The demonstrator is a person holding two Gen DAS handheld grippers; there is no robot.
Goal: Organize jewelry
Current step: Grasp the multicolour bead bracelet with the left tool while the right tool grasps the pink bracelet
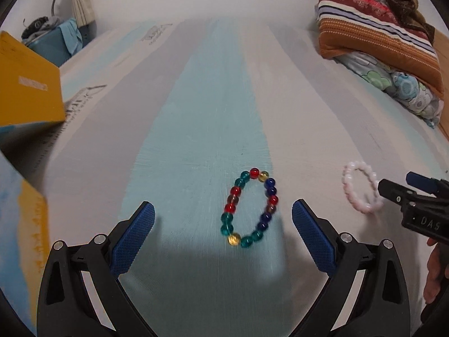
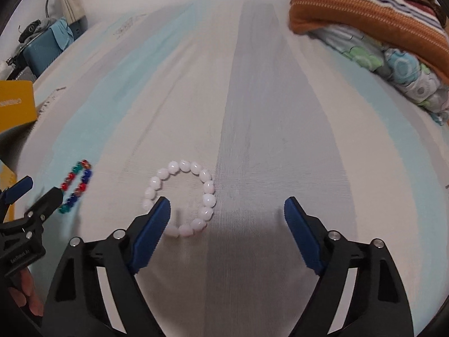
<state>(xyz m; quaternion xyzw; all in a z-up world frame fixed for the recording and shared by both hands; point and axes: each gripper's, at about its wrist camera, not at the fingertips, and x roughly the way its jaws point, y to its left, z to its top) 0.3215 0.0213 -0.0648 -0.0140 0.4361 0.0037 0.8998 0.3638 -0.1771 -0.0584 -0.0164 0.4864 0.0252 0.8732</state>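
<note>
A bracelet of red, blue, teal and yellow beads (image 1: 254, 172) lies flat on the striped bedsheet (image 1: 210, 98). My left gripper (image 1: 223, 204) hovers just above it, open, with the bracelet between the two blue pads and nearer the right one. A white bead bracelet (image 2: 209, 186) lies to its right. My right gripper (image 2: 227, 200) is open over it; its left finger (image 2: 154, 224) covers the ring's lower left, while the right finger stands well clear. Each wrist view also shows the other bracelet at its edge: the white bracelet (image 1: 346, 185) and the coloured bracelet (image 2: 87, 174).
A yellow box (image 1: 28, 84) sits at the left edge of the bed, also seen as the yellow box (image 2: 16, 104). Folded striped blankets and a patterned quilt (image 1: 378, 36) are piled at the far right. A blue case with clothes (image 1: 53, 45) stands beyond the bed.
</note>
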